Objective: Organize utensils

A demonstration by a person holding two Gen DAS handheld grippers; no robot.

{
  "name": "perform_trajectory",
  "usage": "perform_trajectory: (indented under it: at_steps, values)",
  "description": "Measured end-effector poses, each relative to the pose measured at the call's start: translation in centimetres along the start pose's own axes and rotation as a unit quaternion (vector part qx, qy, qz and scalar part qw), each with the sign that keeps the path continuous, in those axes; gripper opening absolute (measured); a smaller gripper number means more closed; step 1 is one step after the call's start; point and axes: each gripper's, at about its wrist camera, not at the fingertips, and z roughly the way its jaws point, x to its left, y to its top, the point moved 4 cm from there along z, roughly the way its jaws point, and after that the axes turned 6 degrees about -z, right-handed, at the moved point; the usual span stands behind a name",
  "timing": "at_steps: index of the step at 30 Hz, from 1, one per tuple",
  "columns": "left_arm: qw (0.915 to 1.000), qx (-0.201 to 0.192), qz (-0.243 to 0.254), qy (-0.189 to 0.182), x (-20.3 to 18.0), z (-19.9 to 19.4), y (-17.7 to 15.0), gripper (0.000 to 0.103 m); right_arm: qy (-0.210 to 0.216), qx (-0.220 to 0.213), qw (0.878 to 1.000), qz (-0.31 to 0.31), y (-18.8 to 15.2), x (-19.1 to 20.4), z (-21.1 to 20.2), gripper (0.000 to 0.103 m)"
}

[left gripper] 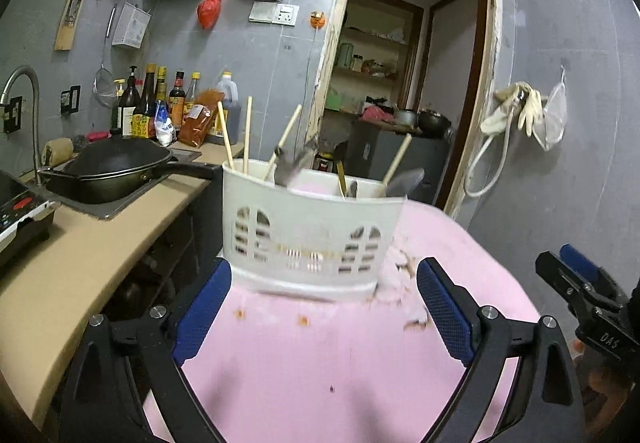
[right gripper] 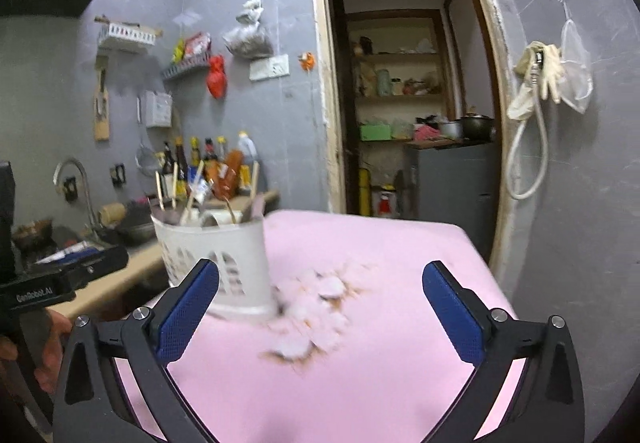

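Note:
A white slotted utensil holder (left gripper: pixel 308 235) stands upright on a pink table top (left gripper: pixel 340 355). Several wooden chopsticks (left gripper: pixel 247 135) and a few metal utensils (left gripper: pixel 288 167) stick up out of it. My left gripper (left gripper: pixel 324 307) is open just in front of the holder, its blue pads wide apart with nothing between them. In the right wrist view the same holder (right gripper: pixel 224 263) stands at the left. My right gripper (right gripper: pixel 320 319) is open over the bare pink top, to the right of the holder, and holds nothing. Its fingers (left gripper: pixel 576 279) show at the right edge of the left wrist view.
A worn, peeled patch (right gripper: pixel 316 315) marks the pink top beside the holder. On the left runs a beige counter (left gripper: pixel 80 243) with a black wok (left gripper: pixel 112 167), sauce bottles (left gripper: pixel 160 107) and a tap (left gripper: pixel 24 99). An open doorway (left gripper: pixel 404 83) lies behind the table. A hand (right gripper: pixel 44 347) holds the left gripper.

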Motion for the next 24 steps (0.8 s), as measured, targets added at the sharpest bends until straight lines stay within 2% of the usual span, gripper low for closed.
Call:
perform_trajectory:
  at_steps: [7, 24]
  values:
    - [1.0000, -0.002, -0.001, 0.003, -0.6, -0.6, -1.5, 0.091, -0.023, 0.000, 1.000, -0.008, -1.5, -0.1, -1.9, 0.103]
    - [1.0000, -0.004, -0.001, 0.006, -0.4, -0.8, -1.6, 0.091, -0.022, 0.004, 1.000, 0.002, -1.9, -0.3, -1.9, 0.103]
